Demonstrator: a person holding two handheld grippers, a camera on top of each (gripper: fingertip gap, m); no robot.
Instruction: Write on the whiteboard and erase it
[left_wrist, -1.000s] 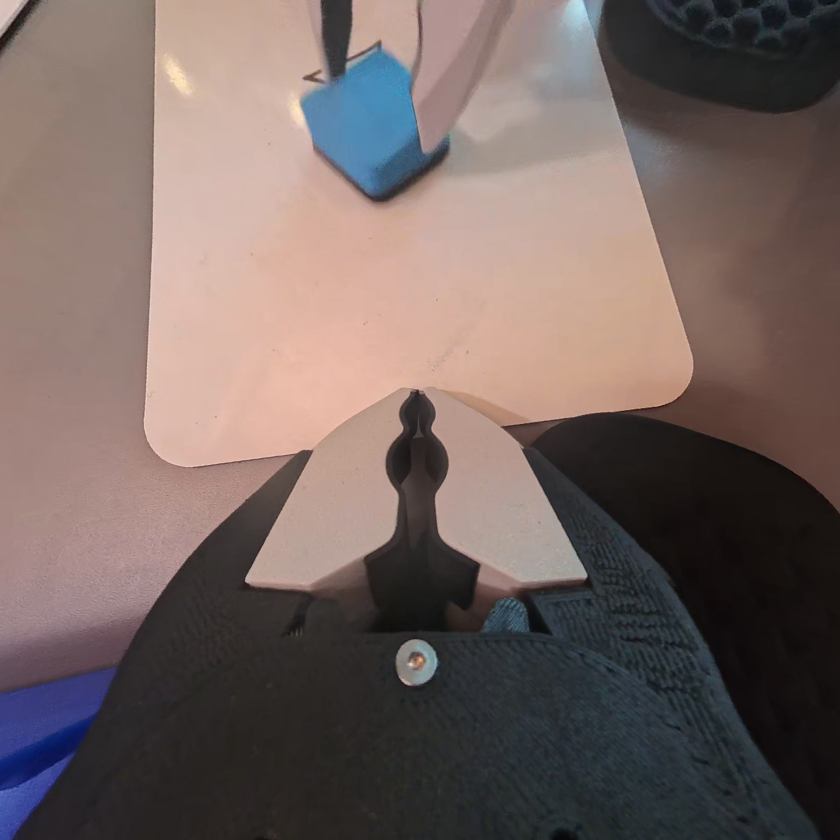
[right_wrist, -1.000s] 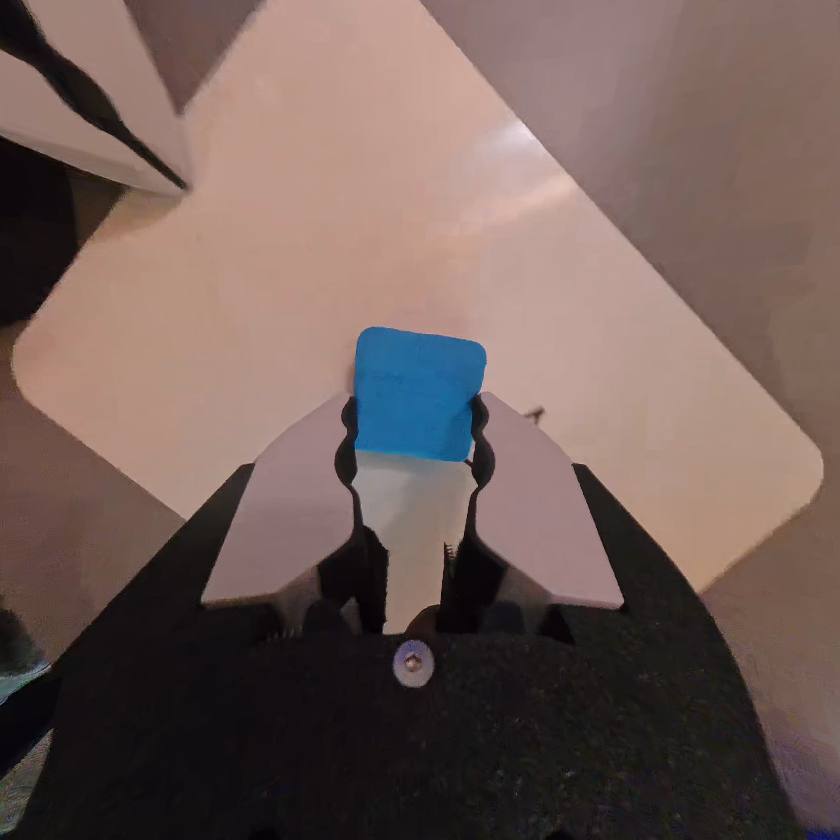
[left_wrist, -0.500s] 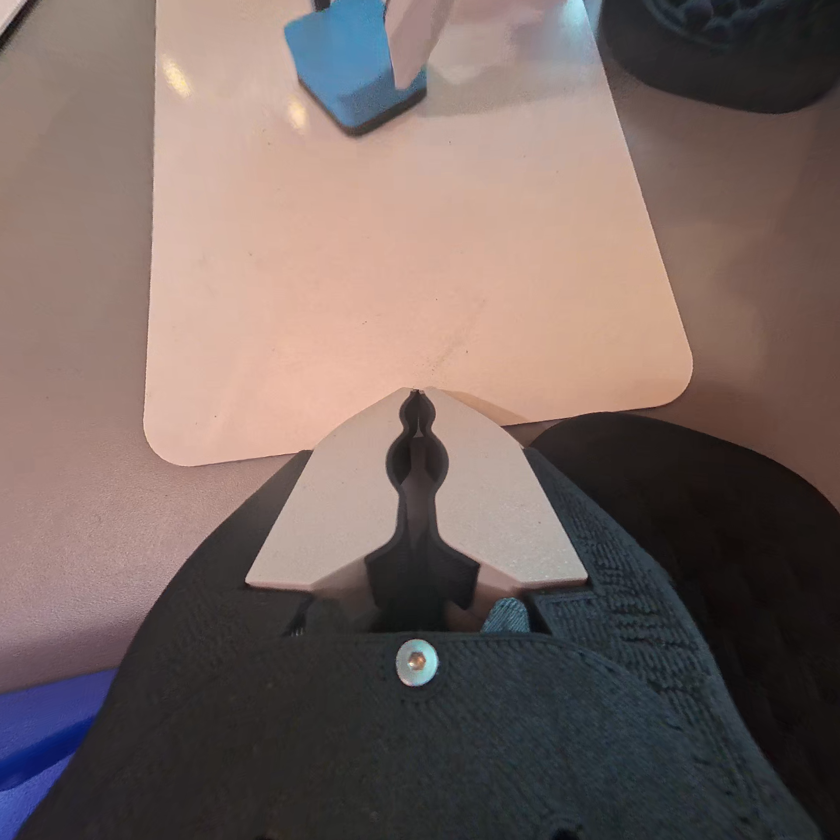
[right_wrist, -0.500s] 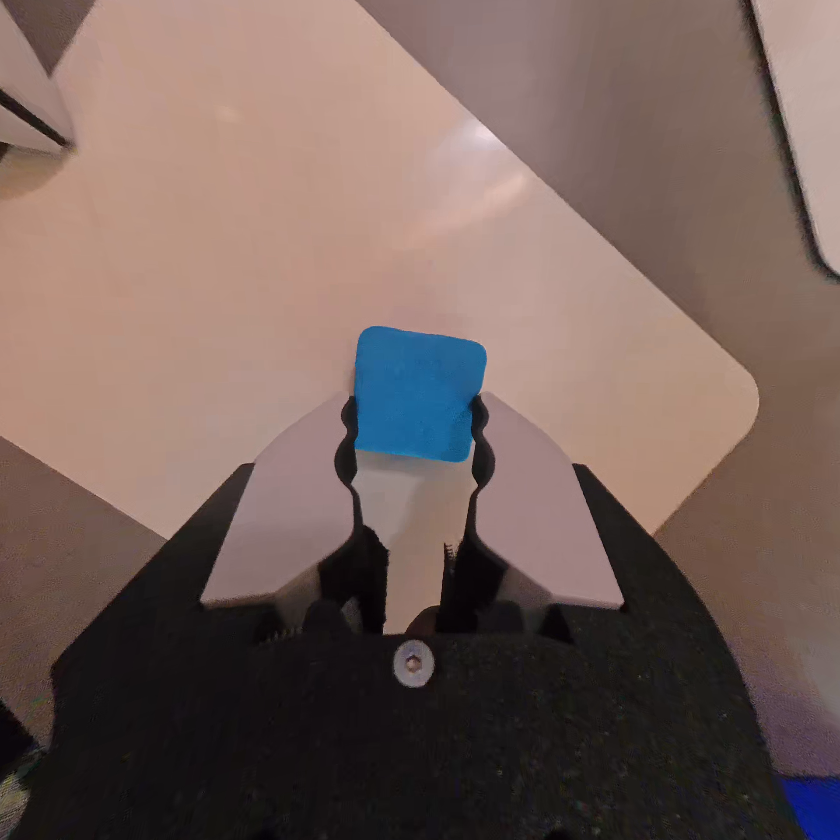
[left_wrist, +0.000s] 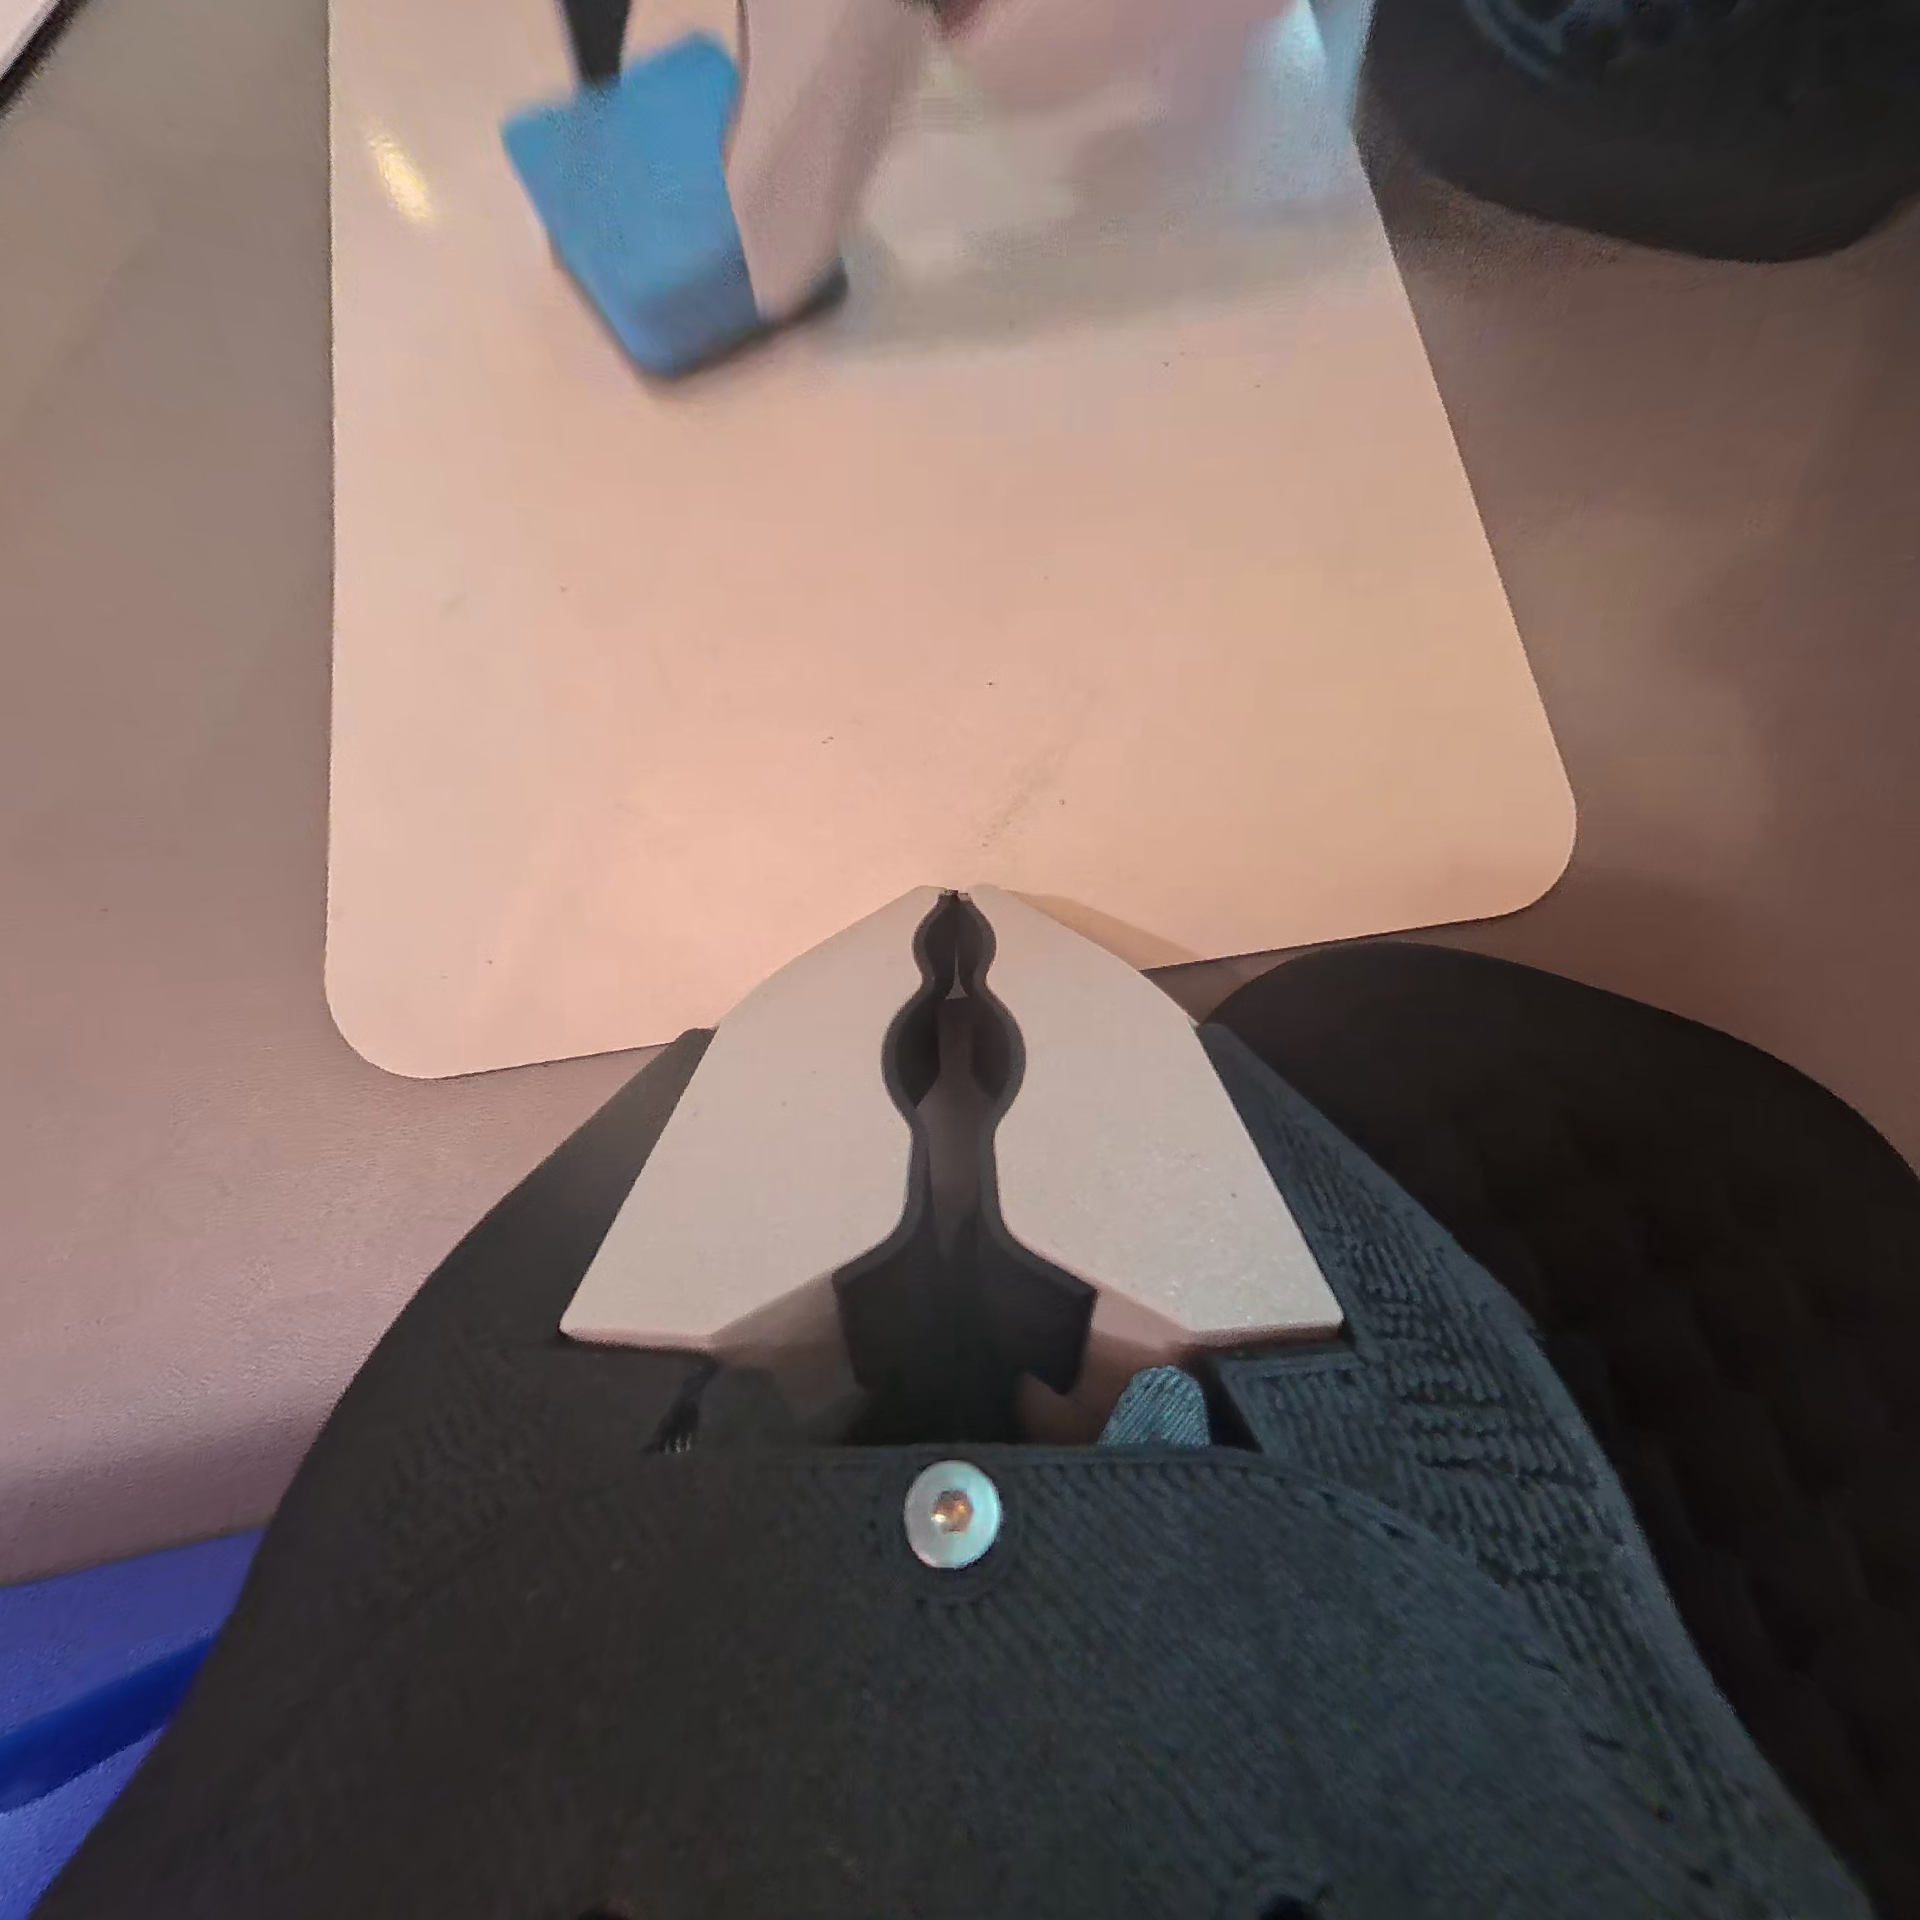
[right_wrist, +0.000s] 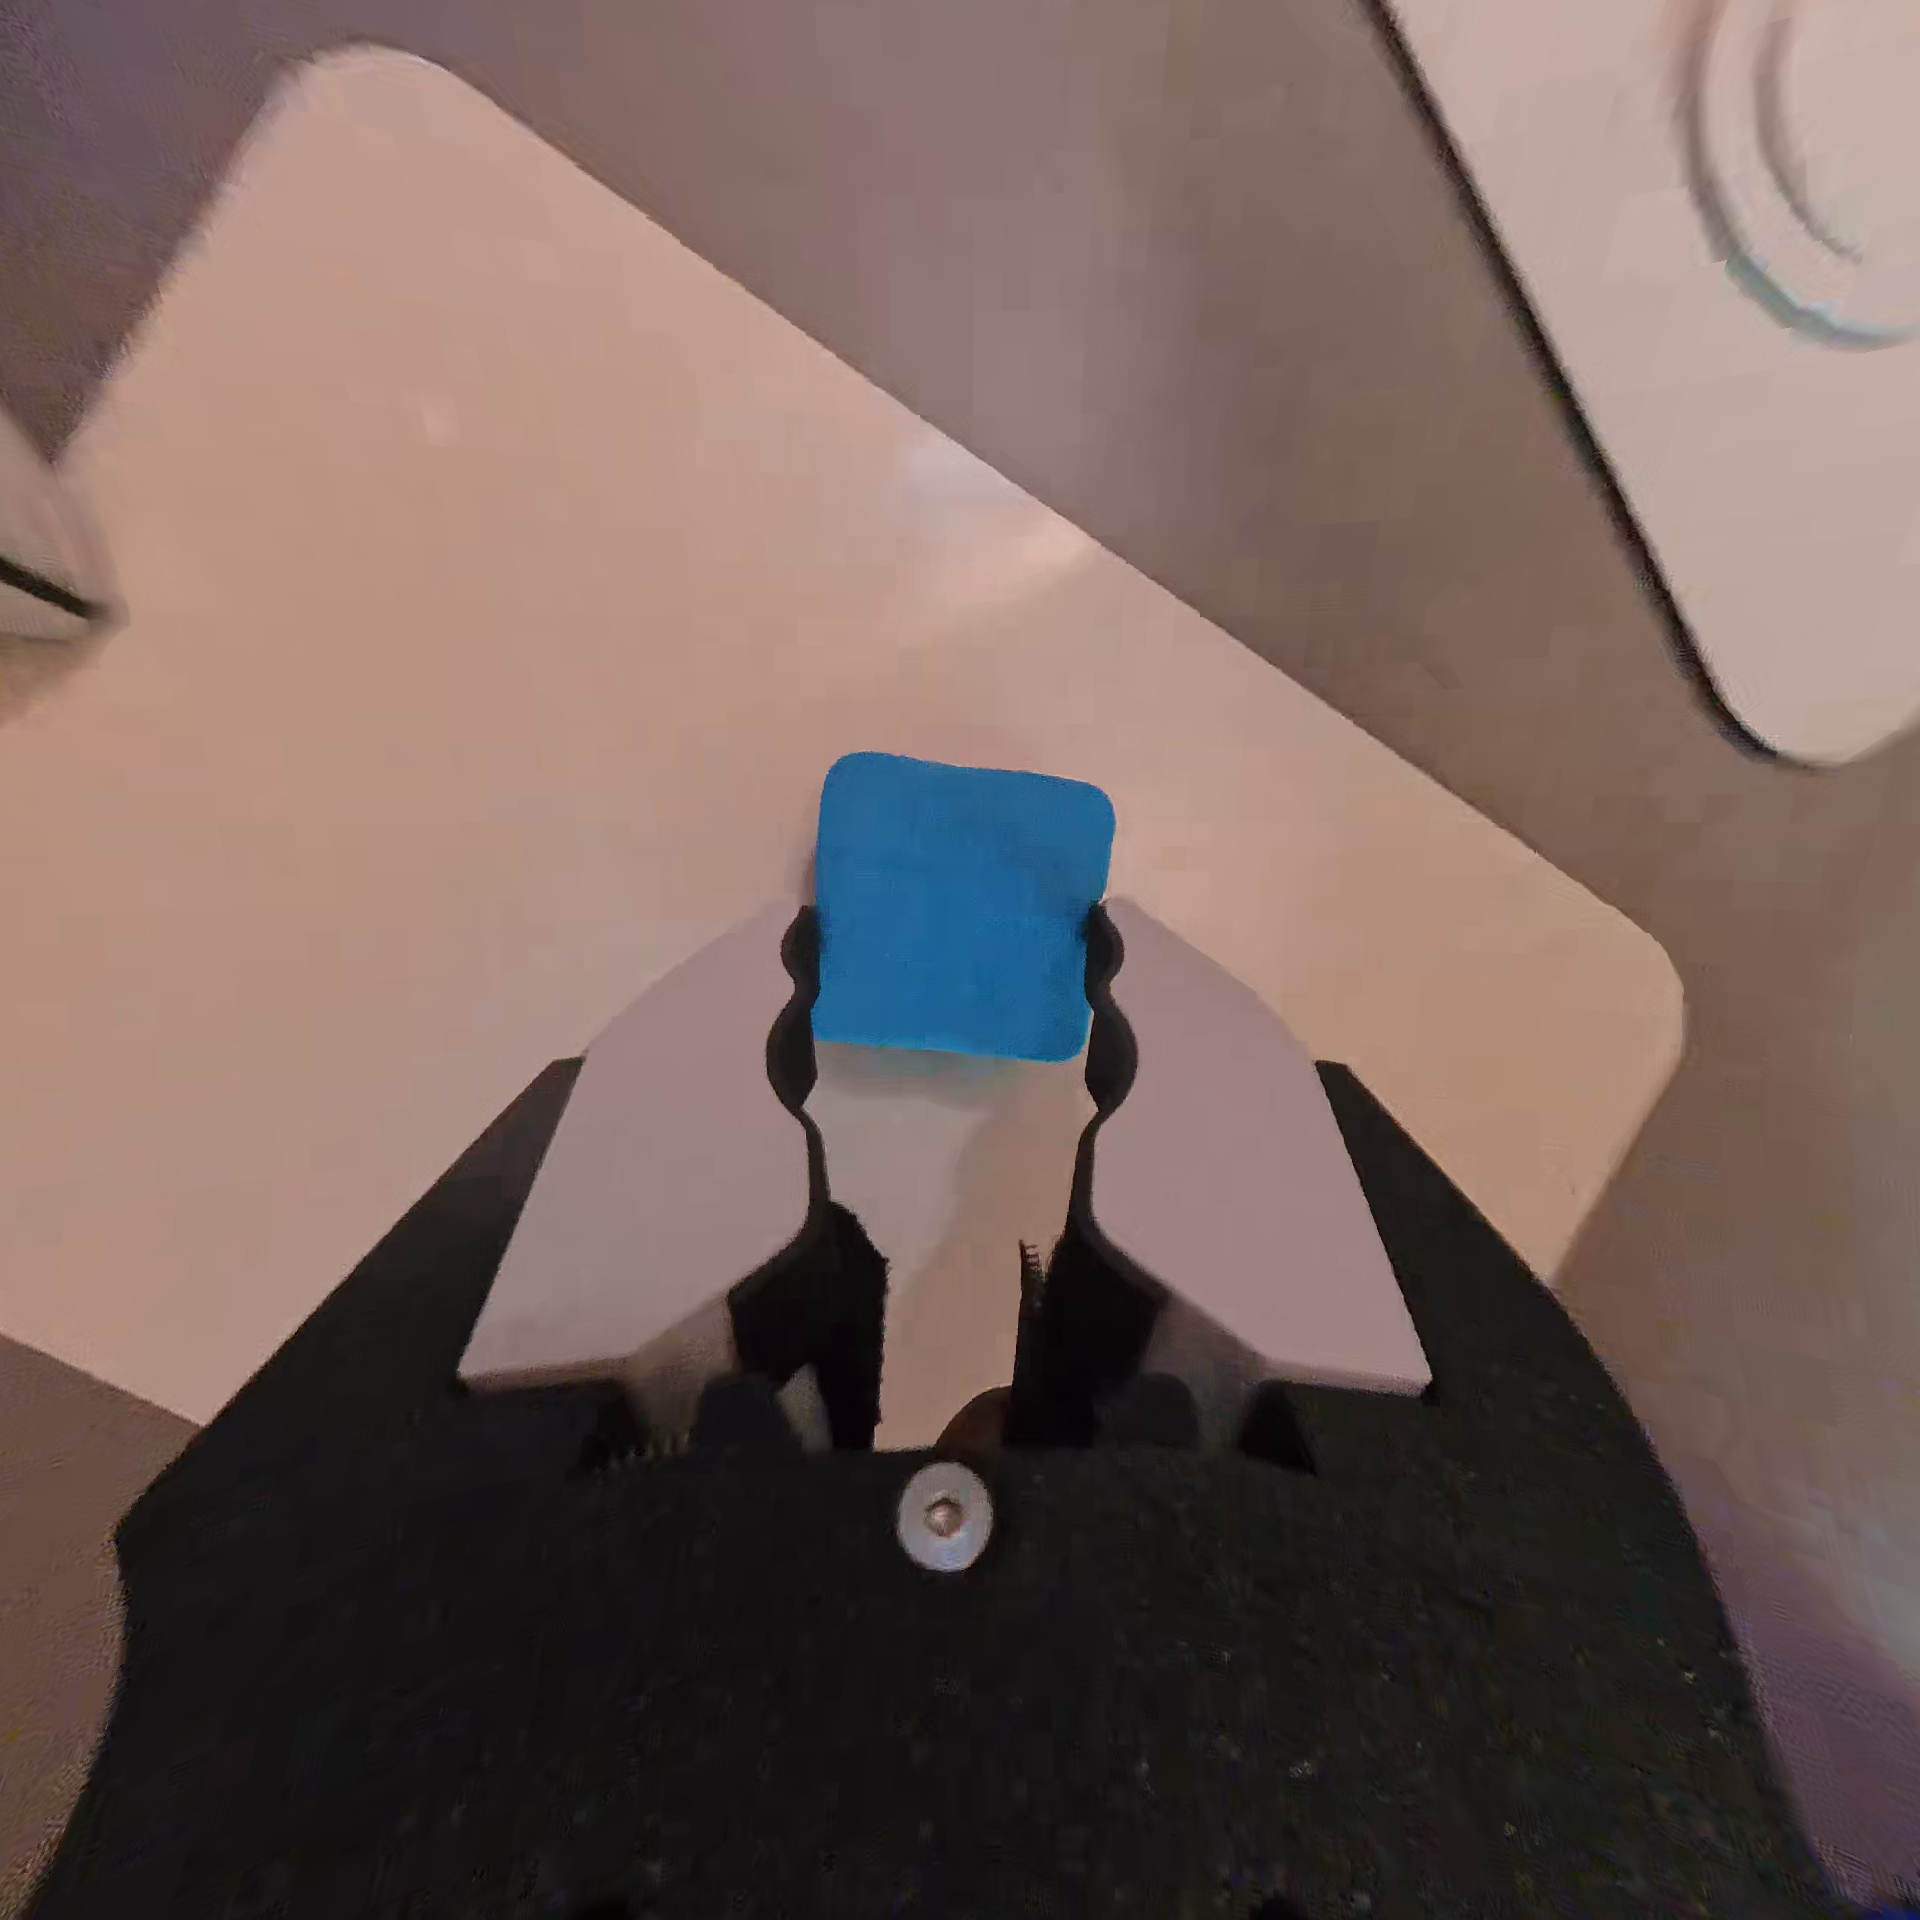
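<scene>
A small white whiteboard (left_wrist: 883, 582) with rounded corners lies flat on the grey-brown table. My left gripper (left_wrist: 956, 896) is shut and empty, with its tips over the board's near edge. My right gripper (right_wrist: 954, 914) is shut on a blue eraser block (right_wrist: 956, 904) and presses it on the whiteboard (right_wrist: 468, 675). In the left wrist view the eraser (left_wrist: 649, 208) and the right gripper's fingers (left_wrist: 790, 156) are blurred at the far left part of the board. I see no marks on the board.
A black round object (left_wrist: 1662, 114) sits at the far right beyond the board. A second white board with a round shape on it (right_wrist: 1714, 312) lies past the whiteboard's edge in the right wrist view. A blue thing (left_wrist: 83, 1662) shows at the lower left.
The right gripper has kept sliding the eraser over the far end of the board, away and then back nearer and to the right. The black mark seen a second ago is gone. The left gripper has not moved.
</scene>
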